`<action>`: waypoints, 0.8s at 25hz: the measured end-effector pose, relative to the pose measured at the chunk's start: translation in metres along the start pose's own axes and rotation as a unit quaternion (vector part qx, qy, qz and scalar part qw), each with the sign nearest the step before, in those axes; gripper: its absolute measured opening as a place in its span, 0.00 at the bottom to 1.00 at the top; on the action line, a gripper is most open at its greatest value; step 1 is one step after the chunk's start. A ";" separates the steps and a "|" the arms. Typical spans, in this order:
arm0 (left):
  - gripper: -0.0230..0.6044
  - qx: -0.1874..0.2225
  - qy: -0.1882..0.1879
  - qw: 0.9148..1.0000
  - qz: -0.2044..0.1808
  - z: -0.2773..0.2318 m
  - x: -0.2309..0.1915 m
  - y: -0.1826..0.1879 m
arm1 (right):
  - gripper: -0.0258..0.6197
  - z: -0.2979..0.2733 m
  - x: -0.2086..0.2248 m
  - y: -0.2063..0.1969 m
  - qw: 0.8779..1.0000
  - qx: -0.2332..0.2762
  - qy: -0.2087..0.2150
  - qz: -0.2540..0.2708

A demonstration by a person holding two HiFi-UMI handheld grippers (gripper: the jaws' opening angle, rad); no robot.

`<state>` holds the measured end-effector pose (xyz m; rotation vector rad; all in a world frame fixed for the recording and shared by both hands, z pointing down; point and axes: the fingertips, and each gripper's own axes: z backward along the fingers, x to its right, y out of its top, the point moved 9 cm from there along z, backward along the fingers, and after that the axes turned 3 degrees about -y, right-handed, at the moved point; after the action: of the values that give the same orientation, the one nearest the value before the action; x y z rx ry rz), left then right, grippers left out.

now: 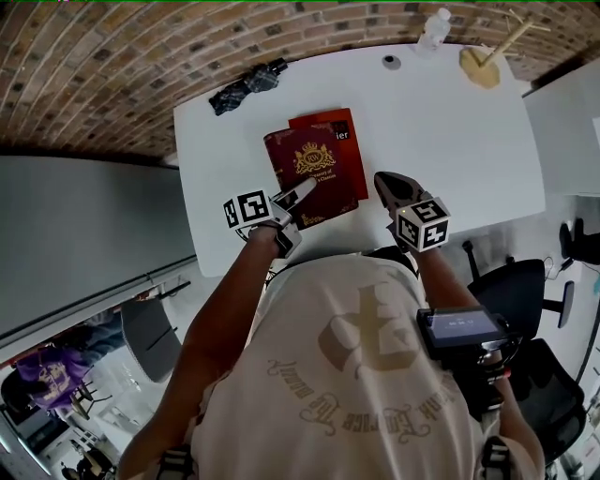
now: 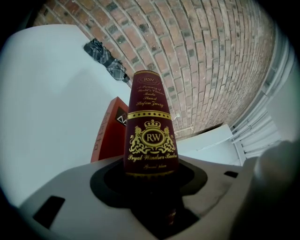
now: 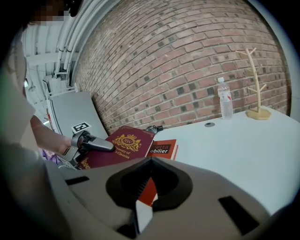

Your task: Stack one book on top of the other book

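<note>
Brick wall (image 1: 94,75), white table (image 1: 450,141), black office chair (image 1: 520,286)

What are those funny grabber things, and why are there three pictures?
A person holds a grabbing tool in each hand. One picture comes from a camera on the person's head, looking down. The other two come from cameras riding on the tools. On the white table a dark red book rests partly over an orange book. There is also a water bottle, a wooden stand and a dark bundle. The left gripper pinches the dark red book between its fingers. The right gripper, beside the books, has its fingers together and holds nothing.
</note>
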<state>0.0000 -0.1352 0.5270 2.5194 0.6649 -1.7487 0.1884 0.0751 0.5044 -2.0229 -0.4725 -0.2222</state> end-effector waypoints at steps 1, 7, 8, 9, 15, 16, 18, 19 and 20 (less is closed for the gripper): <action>0.41 -0.002 0.003 1.000 0.000 -0.005 0.000 0.002 | 0.07 0.001 0.004 0.000 1.000 0.000 -0.001 -0.002; 0.41 -0.022 0.007 1.000 -0.004 -0.040 0.003 0.014 | 0.07 0.006 0.023 -0.006 0.999 -0.001 -0.002 -0.032; 0.41 -0.026 0.007 1.000 -0.003 -0.046 0.003 0.016 | 0.07 0.006 0.026 -0.006 0.999 -0.001 -0.002 -0.035; 0.41 -0.031 0.006 1.000 -0.003 -0.051 0.003 0.017 | 0.07 0.006 0.028 -0.006 0.999 -0.001 -0.002 -0.037; 0.41 -0.058 -0.003 0.998 0.006 -0.066 0.002 0.020 | 0.07 0.006 0.030 -0.007 0.999 -0.001 0.000 -0.049; 0.41 -0.061 -0.003 0.998 0.007 -0.067 0.002 0.020 | 0.07 0.006 0.031 -0.007 0.999 0.000 0.000 -0.052; 0.42 -0.069 0.003 0.998 0.005 -0.067 0.000 0.021 | 0.07 0.005 0.034 -0.007 0.998 0.000 0.000 -0.055; 0.42 -0.072 0.010 0.997 0.004 -0.067 -0.001 0.021 | 0.07 0.005 0.034 -0.007 0.998 0.000 0.000 -0.057; 0.42 -0.076 0.018 0.997 0.003 -0.066 -0.003 0.022 | 0.07 0.004 0.035 -0.008 0.998 0.000 0.000 -0.058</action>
<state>0.0653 -0.1401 0.5495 2.4543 0.7593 -1.5889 0.2167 0.0900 0.5208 -1.9973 -0.5896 -0.2935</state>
